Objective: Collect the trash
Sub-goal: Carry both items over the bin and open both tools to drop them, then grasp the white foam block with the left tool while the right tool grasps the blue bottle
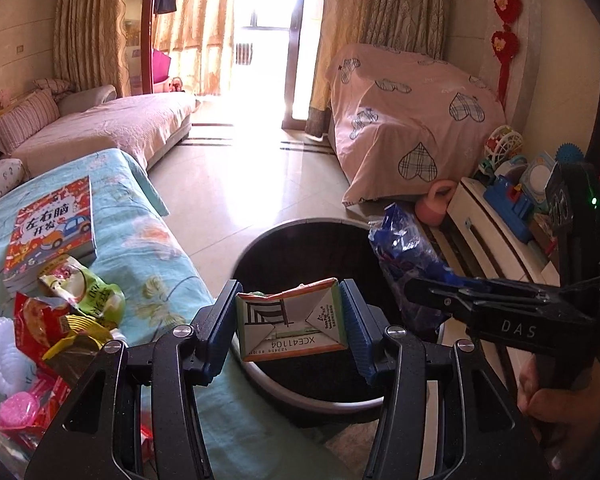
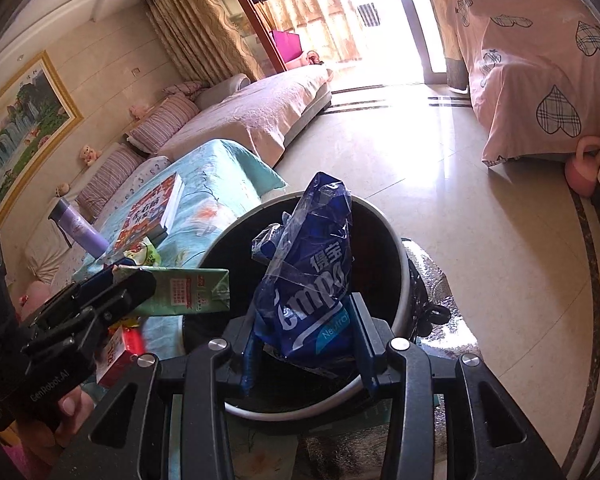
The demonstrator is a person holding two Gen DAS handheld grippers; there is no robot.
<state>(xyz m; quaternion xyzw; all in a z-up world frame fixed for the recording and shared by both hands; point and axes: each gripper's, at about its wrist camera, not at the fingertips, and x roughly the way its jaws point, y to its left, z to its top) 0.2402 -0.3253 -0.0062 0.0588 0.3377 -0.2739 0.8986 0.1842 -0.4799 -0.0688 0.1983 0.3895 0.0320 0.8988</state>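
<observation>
Over bin (image 1: pixel 300 396), left gripper (image 1: pixel 291 322) clamps carton (image 1: pixel 292 320), right gripper (image 2: pixel 306 344) clamps wrapper (image 2: pixel 308 280)

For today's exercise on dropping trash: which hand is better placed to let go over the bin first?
Right, narrowly. Its gripper holds the blue wrapper over the middle of the bin. The left gripper holds the carton nearer the bin's rim.

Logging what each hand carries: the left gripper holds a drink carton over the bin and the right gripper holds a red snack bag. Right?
Not quite. The right gripper holds a blue plastic tissue wrapper, not a red snack bag, as the right wrist view shows. The left gripper does hold the drink carton over the bin.
</observation>
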